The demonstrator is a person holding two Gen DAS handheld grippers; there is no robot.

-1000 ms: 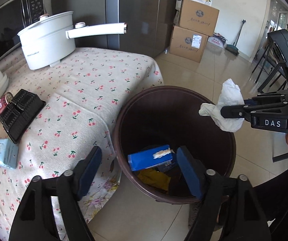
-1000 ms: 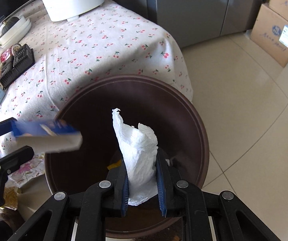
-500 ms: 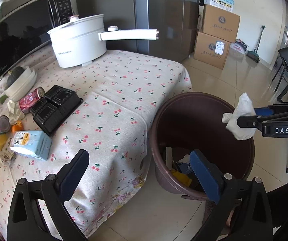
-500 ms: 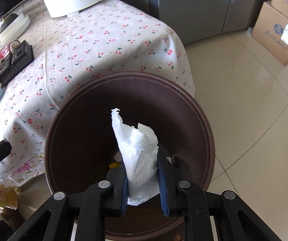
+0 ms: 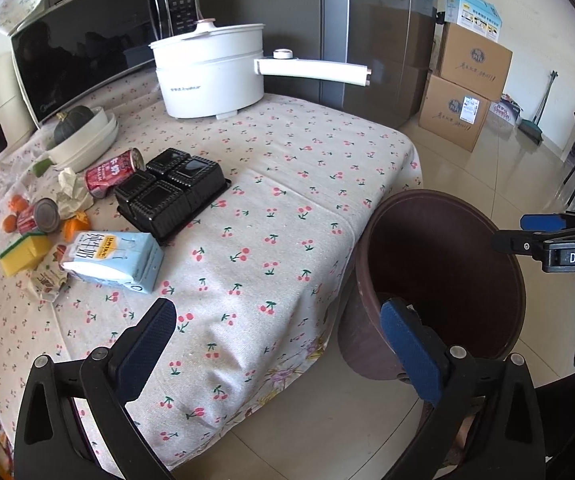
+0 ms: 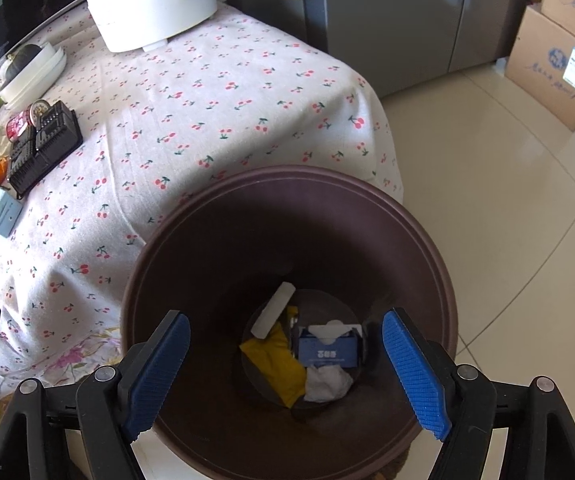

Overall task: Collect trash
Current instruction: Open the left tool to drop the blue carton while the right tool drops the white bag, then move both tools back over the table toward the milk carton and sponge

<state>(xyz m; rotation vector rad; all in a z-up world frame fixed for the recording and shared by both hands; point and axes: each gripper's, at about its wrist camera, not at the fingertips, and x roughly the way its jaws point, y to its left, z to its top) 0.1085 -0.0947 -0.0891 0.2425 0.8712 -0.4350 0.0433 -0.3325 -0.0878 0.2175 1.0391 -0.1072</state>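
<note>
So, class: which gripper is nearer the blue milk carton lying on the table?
Left. The left gripper hovers over the table edge just beside the milk carton; the right gripper hangs over the bin.

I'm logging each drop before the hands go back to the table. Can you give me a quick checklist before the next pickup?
1. Right gripper empty, jaws just opened: ok.
2. Crumpled white tissue lying inside the brown round plastic bin: ok.
3. Left gripper open and empty: ok.
4. Trash left on the cherry-print tablecloth, such as the light blue milk carton: ok.
5. Bin has room: ok.
</note>
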